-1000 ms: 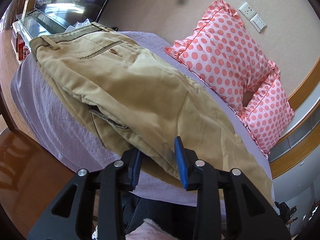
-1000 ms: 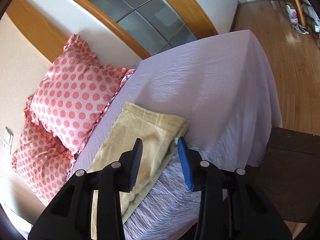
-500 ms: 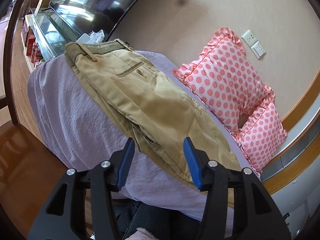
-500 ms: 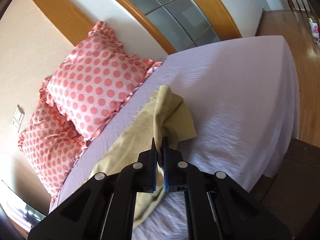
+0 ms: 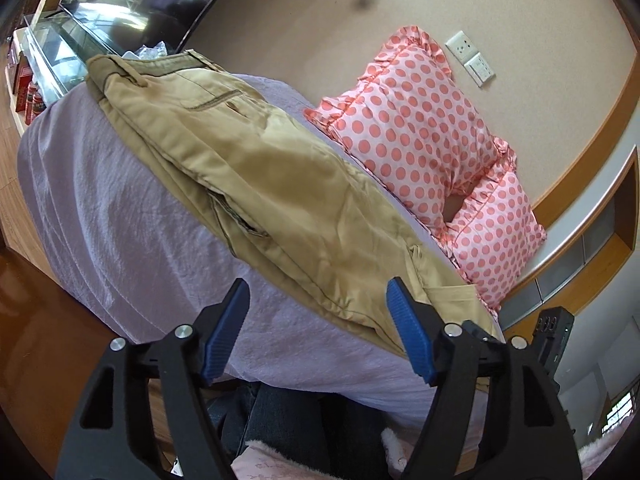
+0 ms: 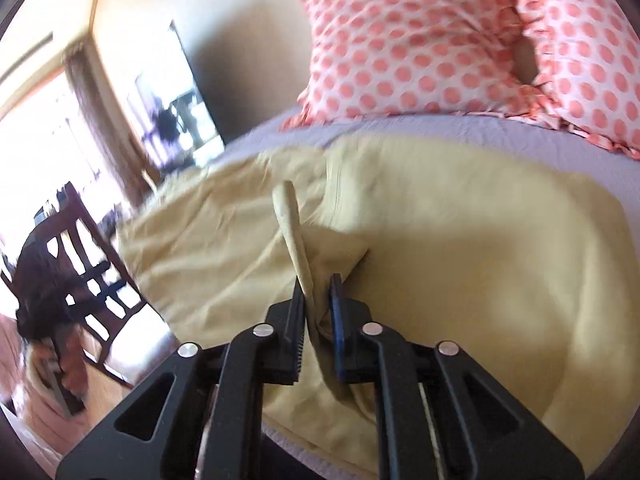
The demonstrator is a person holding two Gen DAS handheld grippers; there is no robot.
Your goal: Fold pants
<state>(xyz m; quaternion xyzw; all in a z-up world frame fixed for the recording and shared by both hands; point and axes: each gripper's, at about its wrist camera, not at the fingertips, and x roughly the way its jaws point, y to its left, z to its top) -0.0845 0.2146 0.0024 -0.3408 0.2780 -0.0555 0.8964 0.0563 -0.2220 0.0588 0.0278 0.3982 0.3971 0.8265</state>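
Tan pants (image 5: 256, 168) lie lengthwise on a lilac bedsheet (image 5: 120, 232), waistband at the far left. My left gripper (image 5: 320, 320) is open and empty, its blue pads either side of the pants' near edge, just above it. My right gripper (image 6: 318, 300) is shut on the leg-end cloth of the pants (image 6: 460, 264), holding it lifted above the rest of the pants; this view is motion-blurred.
Two pink polka-dot pillows (image 5: 420, 132) lean against the wall behind the pants. A glass TV stand (image 5: 52, 56) is at the far left. A dark wooden chair (image 6: 88, 272) stands beside the bed. My lap (image 5: 304, 432) is below the bed edge.
My right gripper closed on the leg ends and carried them over toward the waist end. My left gripper opened wider and drew back from the pants' edge.
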